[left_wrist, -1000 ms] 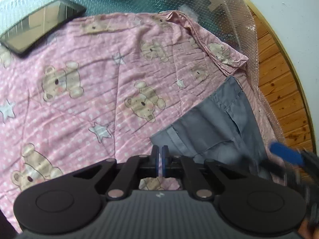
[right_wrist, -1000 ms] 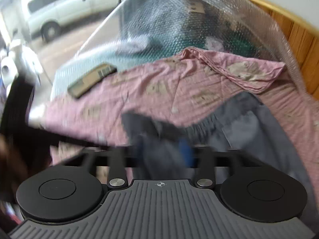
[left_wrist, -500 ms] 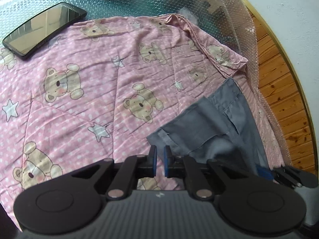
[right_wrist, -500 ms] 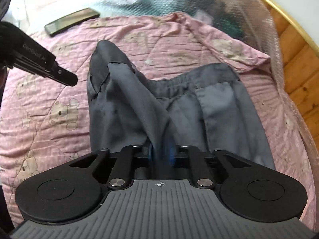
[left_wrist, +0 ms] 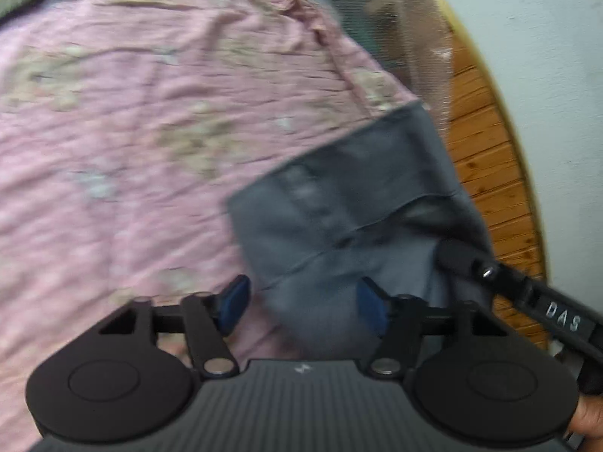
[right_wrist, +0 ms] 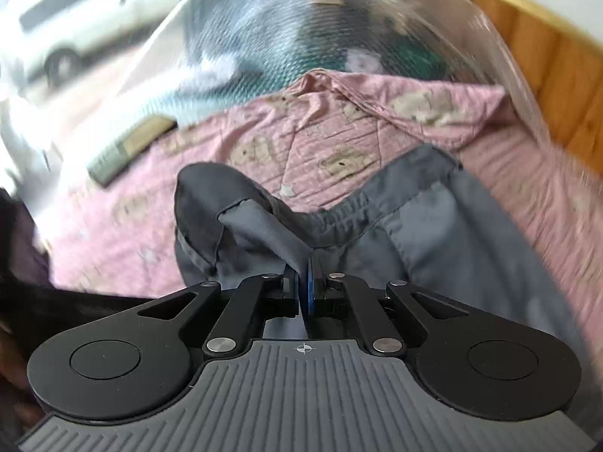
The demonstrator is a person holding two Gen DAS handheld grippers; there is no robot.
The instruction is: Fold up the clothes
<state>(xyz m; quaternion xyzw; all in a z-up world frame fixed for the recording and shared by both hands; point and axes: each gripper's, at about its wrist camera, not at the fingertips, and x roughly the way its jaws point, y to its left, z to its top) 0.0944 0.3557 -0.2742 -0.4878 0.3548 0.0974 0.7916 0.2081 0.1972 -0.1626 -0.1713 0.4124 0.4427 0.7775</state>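
Motion blur smears quilt (left_wrist: 150,132); garment (left_wrist: 358,207) legible.

White wall (left_wrist: 546,75), wood panel (left_wrist: 486,158); window w/ van (right_wrist: 75,26) outside, prob

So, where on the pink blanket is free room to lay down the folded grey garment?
The wide stretch of pink blanket left of the grey garment is bare, up to the flat dark object near its far edge. The right side is crowded: garment, both tongs, and the wooden board close behind.
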